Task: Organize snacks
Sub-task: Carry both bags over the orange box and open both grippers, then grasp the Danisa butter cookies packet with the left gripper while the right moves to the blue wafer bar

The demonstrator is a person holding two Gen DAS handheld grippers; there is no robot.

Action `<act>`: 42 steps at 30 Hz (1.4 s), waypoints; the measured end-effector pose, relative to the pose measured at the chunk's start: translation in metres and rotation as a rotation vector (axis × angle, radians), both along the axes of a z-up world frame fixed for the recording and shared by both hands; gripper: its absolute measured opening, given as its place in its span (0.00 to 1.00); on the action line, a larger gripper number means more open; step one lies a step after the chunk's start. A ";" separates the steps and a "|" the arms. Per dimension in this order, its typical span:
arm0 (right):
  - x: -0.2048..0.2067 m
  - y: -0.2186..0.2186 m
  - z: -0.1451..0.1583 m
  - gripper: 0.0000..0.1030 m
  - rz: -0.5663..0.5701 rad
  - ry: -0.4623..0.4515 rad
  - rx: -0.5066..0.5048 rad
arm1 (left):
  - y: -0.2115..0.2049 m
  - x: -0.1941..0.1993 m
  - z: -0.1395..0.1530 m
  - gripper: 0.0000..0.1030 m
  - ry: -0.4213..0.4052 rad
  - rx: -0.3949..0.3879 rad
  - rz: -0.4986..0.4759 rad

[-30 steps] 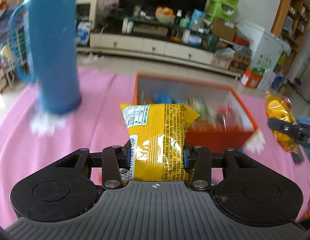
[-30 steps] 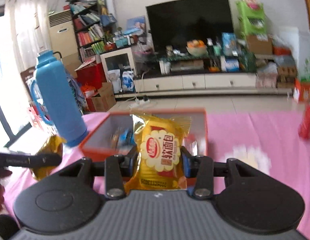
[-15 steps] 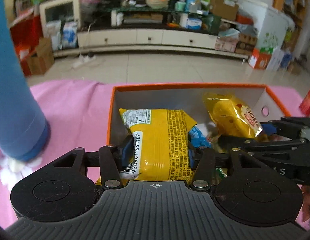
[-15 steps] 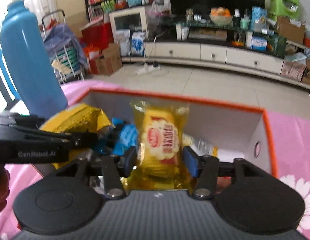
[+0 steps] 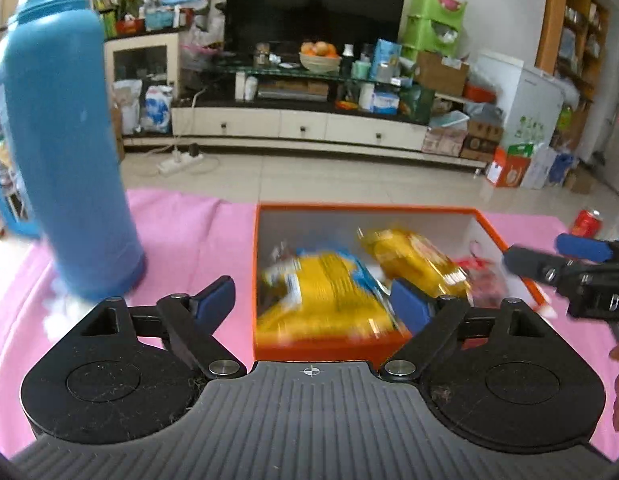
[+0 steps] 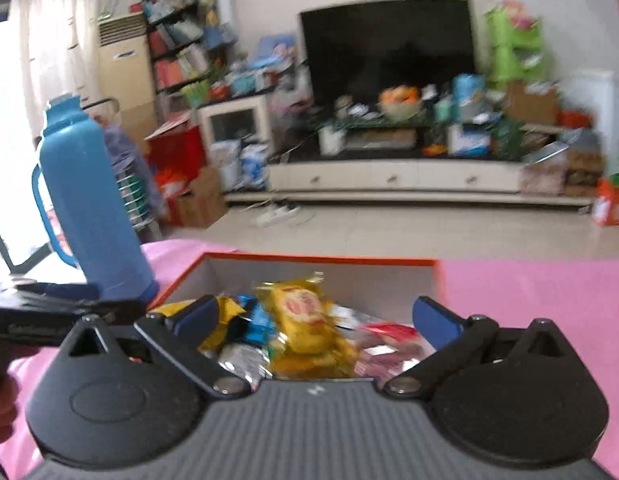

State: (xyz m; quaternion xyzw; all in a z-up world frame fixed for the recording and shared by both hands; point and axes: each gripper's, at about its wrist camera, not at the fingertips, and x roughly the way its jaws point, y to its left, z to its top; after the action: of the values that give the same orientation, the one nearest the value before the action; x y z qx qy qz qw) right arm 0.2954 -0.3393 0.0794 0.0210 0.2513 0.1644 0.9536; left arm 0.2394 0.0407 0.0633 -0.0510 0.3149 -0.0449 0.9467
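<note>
Now your left gripper and right gripper are both opening, fingers spread and pressing on nothing. Both yellow snack packs lie loose inside the orange box, beside the blue thermos.

We see a bright room with daylight from the window, blurry snack bags, and bent edges.

Snack packets in box; flask left of box, on cloth.
</note>
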 end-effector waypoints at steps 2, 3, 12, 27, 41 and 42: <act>-0.028 -0.014 -0.001 0.99 -0.040 -0.012 0.020 | -0.003 -0.025 -0.007 0.67 0.027 -0.011 0.001; -0.041 -0.022 -0.005 0.99 -0.034 0.002 0.053 | -0.004 -0.039 -0.013 0.67 0.048 -0.018 0.004; -0.105 -0.075 -0.083 1.00 -0.099 0.245 0.188 | -0.032 -0.124 -0.078 0.66 0.253 -0.075 0.035; -0.095 -0.133 -0.092 1.00 -0.206 0.269 0.339 | -0.077 -0.128 -0.067 0.69 0.238 0.039 -0.030; -0.092 -0.160 -0.106 0.99 -0.280 0.334 0.377 | -0.143 -0.068 -0.094 0.70 0.268 0.157 -0.248; -0.093 -0.160 -0.107 0.99 -0.283 0.336 0.377 | -0.147 -0.064 -0.097 0.70 0.281 0.169 -0.251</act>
State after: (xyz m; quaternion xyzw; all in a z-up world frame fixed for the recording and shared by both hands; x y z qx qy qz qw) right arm 0.2026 -0.4998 -0.0273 0.2598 0.3652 0.0678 0.8914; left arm 0.1755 -0.1059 -0.0341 0.0625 0.4505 -0.1286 0.8812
